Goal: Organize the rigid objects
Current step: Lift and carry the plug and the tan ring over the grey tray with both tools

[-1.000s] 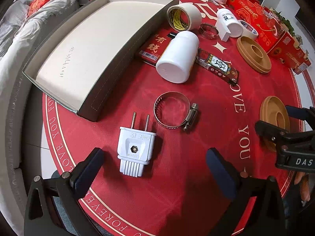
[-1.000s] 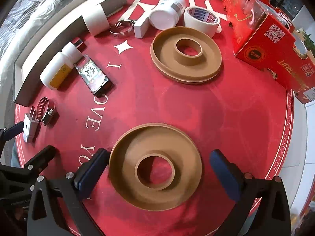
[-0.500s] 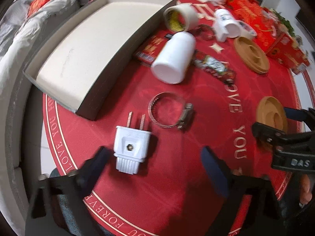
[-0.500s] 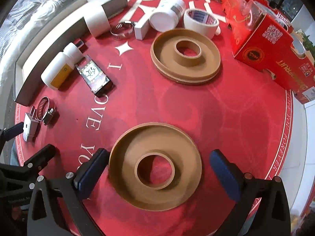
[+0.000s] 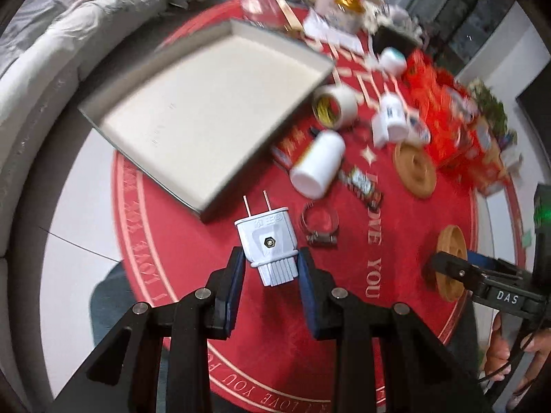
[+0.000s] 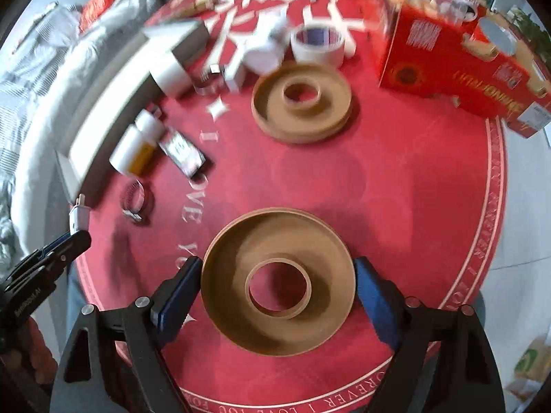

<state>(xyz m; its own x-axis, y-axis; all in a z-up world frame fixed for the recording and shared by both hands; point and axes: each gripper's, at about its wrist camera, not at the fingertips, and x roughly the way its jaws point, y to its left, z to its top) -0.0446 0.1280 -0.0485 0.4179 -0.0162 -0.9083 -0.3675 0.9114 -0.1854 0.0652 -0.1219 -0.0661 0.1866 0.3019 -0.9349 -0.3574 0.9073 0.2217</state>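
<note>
My left gripper is clamped on the white two-pin plastic plug, blue pads pressed to its flanks near the ribbed tail, prongs pointing away from me toward the shallow grey cardboard tray with the pale lining. The plug looks lifted above the round red printed mat; its pins reach just short of the tray's near corner. My right gripper is closed on the tan ring-shaped disc with a raised centre hub, one blue pad against each side of its outer rim; the disc tilts a little and I cannot tell whether it rests on the mat. Just beyond the plug, right of the tray's near corner, lies the steel hose clamp. Past that, beside the tray's long right wall, a white plastic bottle lies on its side, with a small dark printed packet touching or nearly touching it on the side away from the tray. Farther right of the tray sits a second tan ring-shaped disc. Close to the tray's far right corner stands a roll of cream masking tape on edge; a second cream tape roll lies flat beyond the second disc. Well right of the tray, red printed cartons line the mat's far edge. The far field is blurred.
</note>
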